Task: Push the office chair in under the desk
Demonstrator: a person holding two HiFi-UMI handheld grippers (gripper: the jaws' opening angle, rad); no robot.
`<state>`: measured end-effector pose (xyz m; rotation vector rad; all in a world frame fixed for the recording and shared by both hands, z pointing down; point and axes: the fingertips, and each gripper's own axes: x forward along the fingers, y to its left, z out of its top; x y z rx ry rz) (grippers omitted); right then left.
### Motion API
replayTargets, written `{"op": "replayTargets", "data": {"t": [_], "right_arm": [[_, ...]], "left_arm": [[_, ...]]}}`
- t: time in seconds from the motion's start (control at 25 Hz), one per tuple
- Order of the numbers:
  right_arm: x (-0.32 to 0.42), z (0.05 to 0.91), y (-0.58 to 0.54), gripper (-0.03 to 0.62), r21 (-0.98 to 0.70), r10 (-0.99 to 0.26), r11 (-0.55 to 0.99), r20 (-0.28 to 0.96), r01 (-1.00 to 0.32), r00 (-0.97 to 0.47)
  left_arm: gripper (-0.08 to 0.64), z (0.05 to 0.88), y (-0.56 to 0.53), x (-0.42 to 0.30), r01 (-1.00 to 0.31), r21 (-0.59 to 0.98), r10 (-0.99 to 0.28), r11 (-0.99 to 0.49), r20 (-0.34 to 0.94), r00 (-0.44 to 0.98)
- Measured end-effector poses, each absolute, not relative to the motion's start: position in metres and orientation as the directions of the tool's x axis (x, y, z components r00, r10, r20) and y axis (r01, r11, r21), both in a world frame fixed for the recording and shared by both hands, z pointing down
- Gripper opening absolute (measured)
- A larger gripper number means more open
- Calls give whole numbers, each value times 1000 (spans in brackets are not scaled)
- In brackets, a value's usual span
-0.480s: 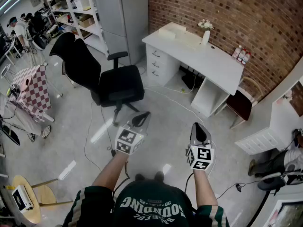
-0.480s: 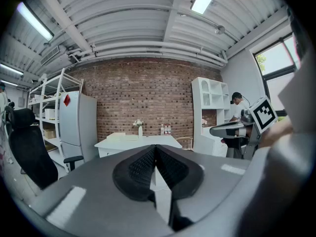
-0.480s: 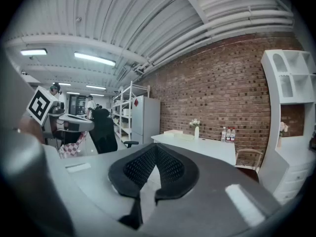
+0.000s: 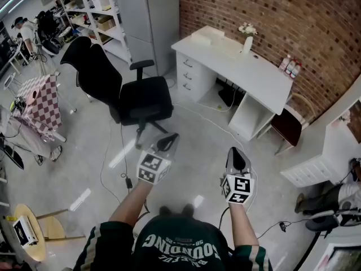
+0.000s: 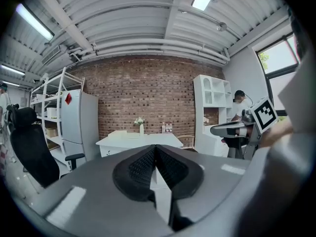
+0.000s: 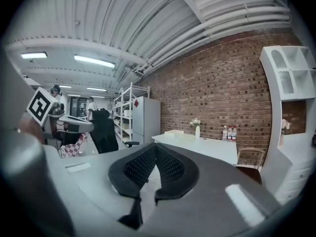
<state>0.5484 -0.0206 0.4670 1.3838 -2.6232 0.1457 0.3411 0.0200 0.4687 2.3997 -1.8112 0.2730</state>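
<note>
Both grippers are held out level, a little nose-down, side by side ahead of the person's chest. The left gripper is carried on a bare left forearm that is angled inward. The right gripper sits on a right forearm that is stretched straight ahead. In the left gripper view the ribbed black pads are seen pressed together with nothing between them. The same is seen of the pads in the right gripper view. Black-and-white square markers are shown on each gripper's cube.

On the dark green shirt at the bottom edge, white lettering is seen upside down. It appears to read "FOUNDING", and the smaller line beside it cannot be read.

Further out, the office chair, black and on castors, is found standing on the grey floor. It is left of the desk and clear of the opening beneath it. Its tall back is turned toward the white shelving.

On the white desk a vase of flowers and a few bottles are set against the brick wall. The bottle labels are too small to be read.
</note>
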Motion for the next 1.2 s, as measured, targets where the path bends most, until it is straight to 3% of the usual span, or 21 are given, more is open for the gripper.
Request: {"op": "replayTargets", "data": {"t": [0.68, 1.2], "right_arm": [[529, 478, -38, 1, -9, -715, 679, 216, -734, -664], [410, 487, -68, 0, -2, -654, 739, 241, -674, -717]], "left_arm": [[11, 476, 11, 343, -980, 17, -955, -197, 224, 195], [11, 502, -9, 248, -986, 46, -957, -158, 237, 164]]}}
